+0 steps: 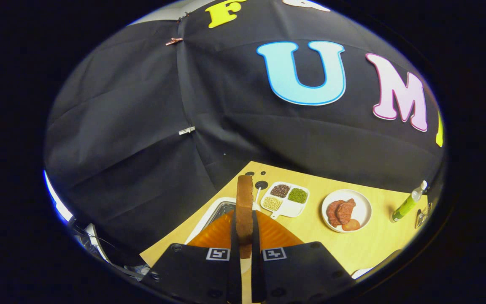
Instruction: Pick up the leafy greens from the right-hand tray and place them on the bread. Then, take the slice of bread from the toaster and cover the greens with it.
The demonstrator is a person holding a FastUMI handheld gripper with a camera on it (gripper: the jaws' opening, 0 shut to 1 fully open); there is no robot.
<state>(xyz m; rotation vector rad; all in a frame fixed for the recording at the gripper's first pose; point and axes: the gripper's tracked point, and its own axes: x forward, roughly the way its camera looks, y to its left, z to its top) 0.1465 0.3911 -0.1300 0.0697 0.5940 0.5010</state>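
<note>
The gripper holds a brown slice of toasted bread edge-on and upright, its jaws closed on the slice's two flat faces so that the bread stands up between them and rises above their tips. Each finger carries a small square black-and-white marker near its tip.

Just beyond and beneath the held slice lies an orange ribbed mat or plate, fanning out to both sides of the fingers. It sits partly over a white-rimmed tray with a metallic inside, which shows behind the mat's far edge.

Further back on the pale wooden tabletop, just beside the slice's top, stands a white divided dish with three compartments: dark brown beans, green beans and pale yellowish beans. To the right of it, apart from it, rests a round white plate bearing reddish-brown slices of meat and a smaller round orange-brown piece. Well to the right of the plate, a slim green bottle with a clear cap lies tilted near the tabletop's far edge.

The leafy greens cannot be made out.
</note>
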